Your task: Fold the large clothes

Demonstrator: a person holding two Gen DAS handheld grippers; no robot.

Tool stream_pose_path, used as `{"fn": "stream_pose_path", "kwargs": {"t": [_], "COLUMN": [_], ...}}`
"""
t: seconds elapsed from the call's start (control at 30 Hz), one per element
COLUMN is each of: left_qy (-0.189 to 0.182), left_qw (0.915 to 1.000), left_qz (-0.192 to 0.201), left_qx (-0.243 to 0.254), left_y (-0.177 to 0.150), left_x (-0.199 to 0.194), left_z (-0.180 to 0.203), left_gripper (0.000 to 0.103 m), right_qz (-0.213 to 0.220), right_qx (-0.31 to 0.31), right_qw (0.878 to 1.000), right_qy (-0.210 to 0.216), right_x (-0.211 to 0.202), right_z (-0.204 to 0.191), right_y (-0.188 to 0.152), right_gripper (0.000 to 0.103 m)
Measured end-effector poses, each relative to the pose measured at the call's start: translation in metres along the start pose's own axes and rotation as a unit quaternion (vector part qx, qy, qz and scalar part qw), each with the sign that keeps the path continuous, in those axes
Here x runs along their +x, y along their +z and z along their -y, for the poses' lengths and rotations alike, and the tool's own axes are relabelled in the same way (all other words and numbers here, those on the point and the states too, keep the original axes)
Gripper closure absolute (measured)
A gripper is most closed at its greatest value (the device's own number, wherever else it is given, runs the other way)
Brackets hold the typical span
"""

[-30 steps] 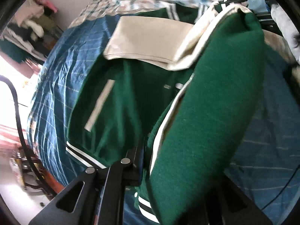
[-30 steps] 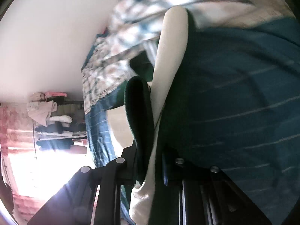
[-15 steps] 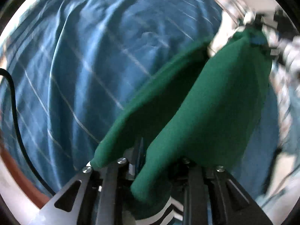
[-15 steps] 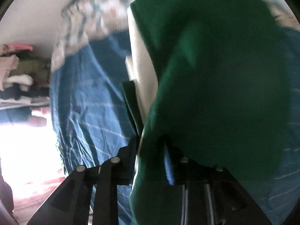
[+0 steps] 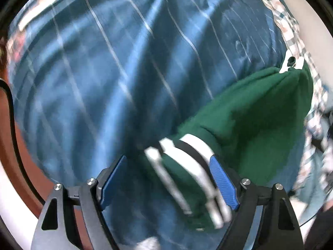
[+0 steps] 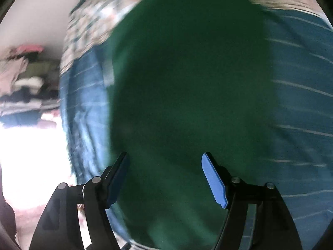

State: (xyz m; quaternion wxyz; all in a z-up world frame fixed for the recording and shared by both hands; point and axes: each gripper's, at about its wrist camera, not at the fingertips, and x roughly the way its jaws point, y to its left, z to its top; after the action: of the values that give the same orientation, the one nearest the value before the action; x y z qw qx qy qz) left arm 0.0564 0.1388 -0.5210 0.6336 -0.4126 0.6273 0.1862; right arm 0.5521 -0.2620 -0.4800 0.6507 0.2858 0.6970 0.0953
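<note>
Left tool [image 5: 169, 184] is opening, the green jacket's [image 5: 249, 129] striped hem [image 5: 187, 166] loose between its jaws; right tool [image 6: 164, 179] is opening above the jacket on the bed [image 5: 104, 73]. Released mid-motion, the fold may slump and unfold.

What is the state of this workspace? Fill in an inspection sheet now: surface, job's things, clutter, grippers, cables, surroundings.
Surface: blue bedsheet with thin pale check lines, wrinkled.
Job's things: dark green jacket with white-and-black striped hem, bunched on the sheet; striped hem lies between the left gripper's fingers.
Clutter: pale plaid blanket along the sheet's far edge.
Grippers: left gripper jaws opening, hem between them but no pad seen pressing it; right gripper jaws opening above green cloth, pads clear of it.
Cables: black cable at the left-wrist view's left edge.
Surroundings: white wall; blurred pile of clothes in the background.
</note>
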Motion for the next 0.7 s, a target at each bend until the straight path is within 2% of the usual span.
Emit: {"fn": "stream_pose_path", "kwargs": {"t": [0.07, 0.1, 0.17, 0.2, 0.23, 0.27, 0.37, 0.47, 0.53, 0.6, 0.63, 0.7], "left_qy": [-0.017, -0.015, 0.019, 0.025, 0.021, 0.021, 0.038, 0.029, 0.027, 0.035, 0.039, 0.048], "left_qw": [0.9992, 0.9987, 0.9968, 0.9962, 0.9959, 0.996, 0.9966, 0.9974, 0.9976, 0.9977, 0.9977, 0.9979], "left_qz": [-0.011, -0.003, 0.031, 0.041, 0.051, 0.059, 0.064, 0.052, 0.048, 0.05, 0.052, 0.042], "left_qx": [-0.035, -0.049, -0.072, -0.072, -0.072, -0.063, -0.034, -0.041, -0.043, -0.029, -0.022, 0.01], "left_y": [0.002, 0.008, 0.008, 0.008, 0.007, 0.005, 0.003, 0.009, 0.016, 0.023, 0.026, 0.04], "left_x": [0.019, 0.023, 0.034, 0.036, 0.034, 0.03, 0.022, 0.019, 0.014, 0.006, 0.003, 0.002], "left_z": [0.007, 0.005, 0.007, 0.007, 0.009, 0.014, 0.026, 0.024, 0.018, 0.018, 0.019, 0.018], "left_gripper": [0.024, 0.024, 0.042, 0.049, 0.063, 0.07, 0.077, 0.079, 0.081, 0.088, 0.092, 0.092], "right_qz": [0.01, 0.014, 0.019, 0.022, 0.024, 0.021, 0.014, 0.007, 0.035, 0.051, 0.063, 0.084], "right_qx": [0.02, 0.025, 0.027, 0.026, 0.025, 0.023, 0.029, 0.045, 0.024, 0.035, 0.058, 0.104], "right_qw": [1.0, 1.0, 0.999, 0.999, 0.999, 0.999, 0.997, 0.988, 0.984, 0.983, 0.979, 0.969], "right_qy": [-0.007, -0.01, -0.005, -0.001, 0.011, 0.023, 0.072, 0.146, 0.172, 0.171, 0.185, 0.208], "right_x": [-0.013, -0.015, -0.017, -0.014, -0.008, -0.002, 0.025, 0.059, 0.065, 0.068, 0.066, 0.05], "right_z": [0.037, 0.049, 0.078, 0.087, 0.097, 0.104, 0.124, 0.133, 0.122, 0.117, 0.119, 0.123], "right_y": [0.006, 0.009, 0.021, 0.027, 0.038, 0.046, 0.076, 0.105, 0.113, 0.112, 0.106, 0.091], "right_gripper": [0.029, 0.029, 0.029, 0.029, 0.029, 0.029, 0.027, 0.025, 0.035, 0.072, 0.077, 0.082]}}
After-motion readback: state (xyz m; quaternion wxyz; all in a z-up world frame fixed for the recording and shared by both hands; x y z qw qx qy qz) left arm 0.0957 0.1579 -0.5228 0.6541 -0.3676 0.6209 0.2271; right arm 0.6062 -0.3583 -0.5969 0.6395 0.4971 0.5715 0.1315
